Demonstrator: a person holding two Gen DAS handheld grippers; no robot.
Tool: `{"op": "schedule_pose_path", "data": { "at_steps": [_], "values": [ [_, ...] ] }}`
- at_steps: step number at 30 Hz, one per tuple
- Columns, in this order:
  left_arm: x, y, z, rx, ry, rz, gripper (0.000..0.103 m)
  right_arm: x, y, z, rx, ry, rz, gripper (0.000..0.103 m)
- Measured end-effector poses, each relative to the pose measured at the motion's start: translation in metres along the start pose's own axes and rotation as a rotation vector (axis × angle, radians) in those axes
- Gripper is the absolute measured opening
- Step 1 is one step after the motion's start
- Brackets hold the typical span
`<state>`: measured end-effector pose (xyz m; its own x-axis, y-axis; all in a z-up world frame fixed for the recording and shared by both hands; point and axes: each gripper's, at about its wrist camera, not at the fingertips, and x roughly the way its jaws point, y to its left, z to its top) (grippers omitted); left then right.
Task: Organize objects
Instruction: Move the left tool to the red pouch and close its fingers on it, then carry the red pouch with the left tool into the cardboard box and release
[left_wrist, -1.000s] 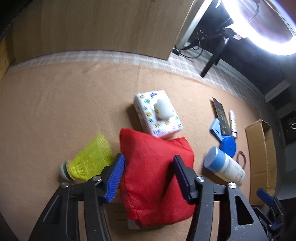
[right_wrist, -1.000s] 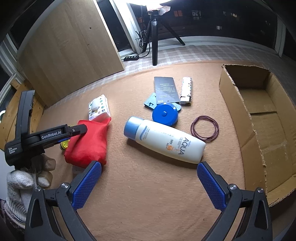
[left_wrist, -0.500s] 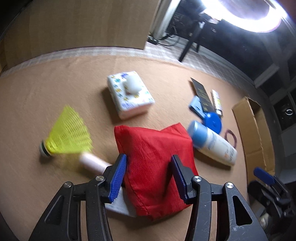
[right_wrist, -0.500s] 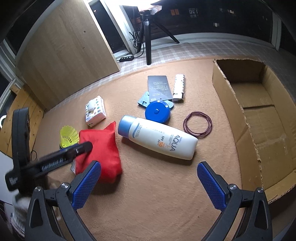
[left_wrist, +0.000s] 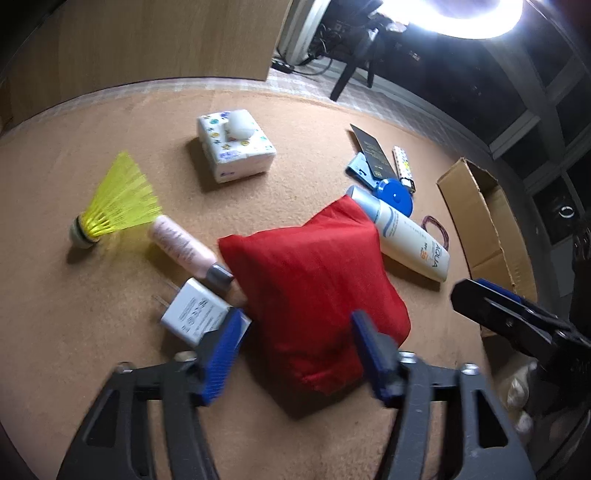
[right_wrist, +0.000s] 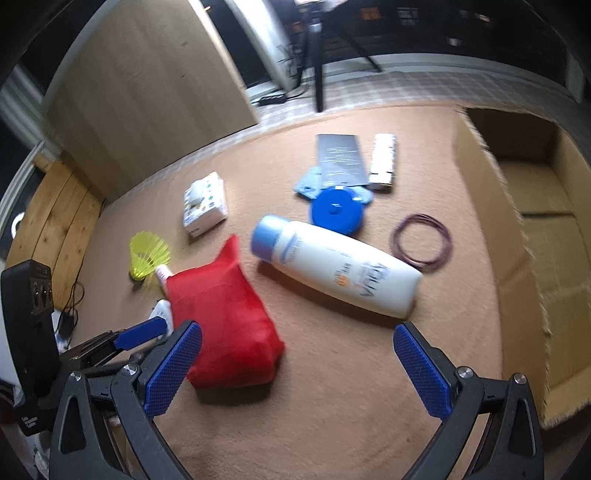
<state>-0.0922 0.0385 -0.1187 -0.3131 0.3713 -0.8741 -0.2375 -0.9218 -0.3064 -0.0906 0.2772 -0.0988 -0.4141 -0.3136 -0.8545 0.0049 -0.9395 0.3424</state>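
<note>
One item shifted: red pouch (left_wrist: 314, 291) dragged right, against the sunscreen bottle (left_wrist: 406, 236).
Left gripper (left_wrist: 295, 350) jaws opening, releasing the pouch at centre frame; right gripper (right_wrist: 295, 369) wide, empty.

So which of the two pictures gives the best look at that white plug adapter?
The left wrist view. There the white plug adapter lies in full sight beside the red bag, prongs and printed label showing. In the right wrist view only a white sliver peeks out from behind the bag and a blue gripper finger.
</note>
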Motion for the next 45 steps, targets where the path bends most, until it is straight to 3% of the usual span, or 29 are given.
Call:
{"op": "schedule_pose_path", "data": {
  "at_steps": [2,14,20,30,32,34,37,45],
  "values": [
    [-0.003,0.002,-0.004,-0.001,-0.010,-0.009,0.078,0.006,0.007,0.005,-0.034,0.020,0.026,0.103],
    [-0.005,0.005,-0.016,-0.046,-0.017,-0.087,0.077,0.049,0.022,0.022,-0.082,0.149,0.104,0.102],
    [-0.018,0.005,-0.026,-0.067,-0.039,-0.110,0.077,0.062,0.024,0.019,-0.080,0.213,0.145,0.091],
    [-0.005,-0.003,-0.034,-0.049,-0.009,-0.129,0.077,0.064,0.027,0.021,-0.106,0.224,0.159,0.090],
    [0.000,-0.005,-0.030,-0.033,-0.008,-0.120,0.077,0.065,0.029,0.021,-0.111,0.228,0.159,0.087],
    [0.004,-0.006,-0.026,-0.026,-0.005,-0.116,0.077,0.066,0.029,0.022,-0.112,0.238,0.162,0.075],
    [0.009,-0.005,-0.022,-0.031,-0.001,-0.121,0.077,0.070,0.031,0.020,-0.113,0.258,0.182,0.067],
    [0.007,-0.004,-0.020,-0.051,-0.009,-0.141,0.063,0.060,0.028,0.014,-0.116,0.250,0.195,0.059]
  ]
}}
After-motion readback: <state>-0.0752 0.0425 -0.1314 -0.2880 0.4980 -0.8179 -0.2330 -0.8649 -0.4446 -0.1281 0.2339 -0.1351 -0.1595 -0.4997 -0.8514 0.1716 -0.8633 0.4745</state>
